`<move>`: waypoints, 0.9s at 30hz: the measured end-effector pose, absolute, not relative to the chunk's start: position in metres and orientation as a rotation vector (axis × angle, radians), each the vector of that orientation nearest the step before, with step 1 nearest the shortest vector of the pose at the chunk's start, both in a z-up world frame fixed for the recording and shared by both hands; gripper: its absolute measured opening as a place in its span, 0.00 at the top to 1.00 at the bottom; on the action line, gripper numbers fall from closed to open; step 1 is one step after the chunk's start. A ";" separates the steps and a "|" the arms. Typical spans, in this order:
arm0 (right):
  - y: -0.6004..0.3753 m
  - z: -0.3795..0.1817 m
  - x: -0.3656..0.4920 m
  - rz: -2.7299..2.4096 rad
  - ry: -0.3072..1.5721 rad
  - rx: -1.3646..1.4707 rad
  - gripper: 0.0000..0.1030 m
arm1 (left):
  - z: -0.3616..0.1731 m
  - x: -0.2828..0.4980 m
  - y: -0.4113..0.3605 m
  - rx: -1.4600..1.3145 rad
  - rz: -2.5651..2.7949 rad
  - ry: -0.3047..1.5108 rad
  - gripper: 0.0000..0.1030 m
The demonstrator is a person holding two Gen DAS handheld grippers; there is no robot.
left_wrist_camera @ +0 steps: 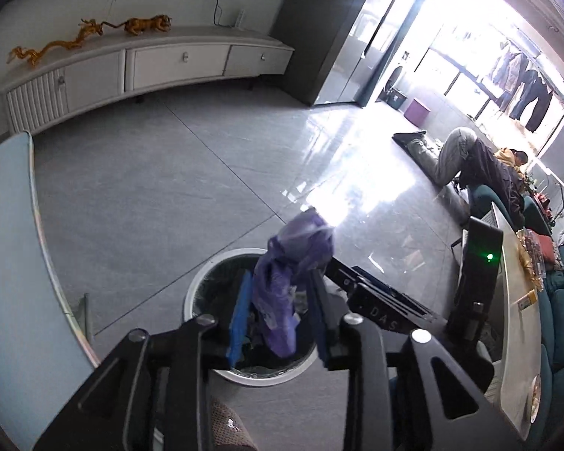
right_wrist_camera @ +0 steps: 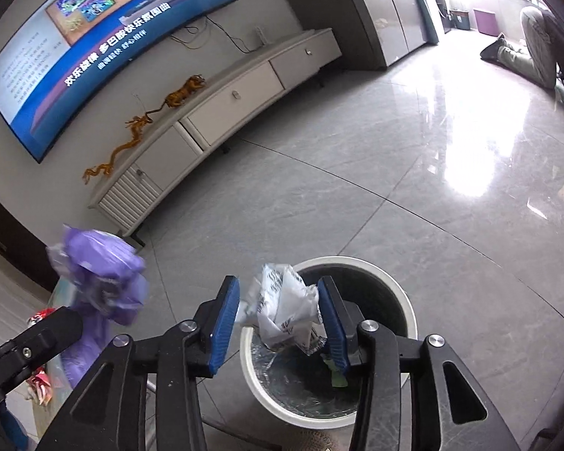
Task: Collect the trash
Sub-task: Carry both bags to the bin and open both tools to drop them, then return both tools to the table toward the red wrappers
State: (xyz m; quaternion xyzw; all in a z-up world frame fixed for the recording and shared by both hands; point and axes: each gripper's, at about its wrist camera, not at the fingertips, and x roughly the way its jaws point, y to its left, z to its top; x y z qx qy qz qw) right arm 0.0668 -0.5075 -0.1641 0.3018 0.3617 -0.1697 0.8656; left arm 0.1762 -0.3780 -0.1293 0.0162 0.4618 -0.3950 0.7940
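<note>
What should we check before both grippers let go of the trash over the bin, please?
1. Left gripper holds the purple bag: ok.
2. Purple bag is above the bin opening: ok.
3. Right gripper holds the white crumpled wrapper: cannot tell, a gap shows at the left pad.
4. Wrapper is over the bin: not ok, it overhangs the rim.
5. Bin has room: ok.
</note>
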 end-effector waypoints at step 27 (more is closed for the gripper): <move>-0.425 -0.083 0.064 -0.215 0.675 0.518 0.43 | -0.037 0.142 -0.224 -0.035 -0.574 0.729 0.53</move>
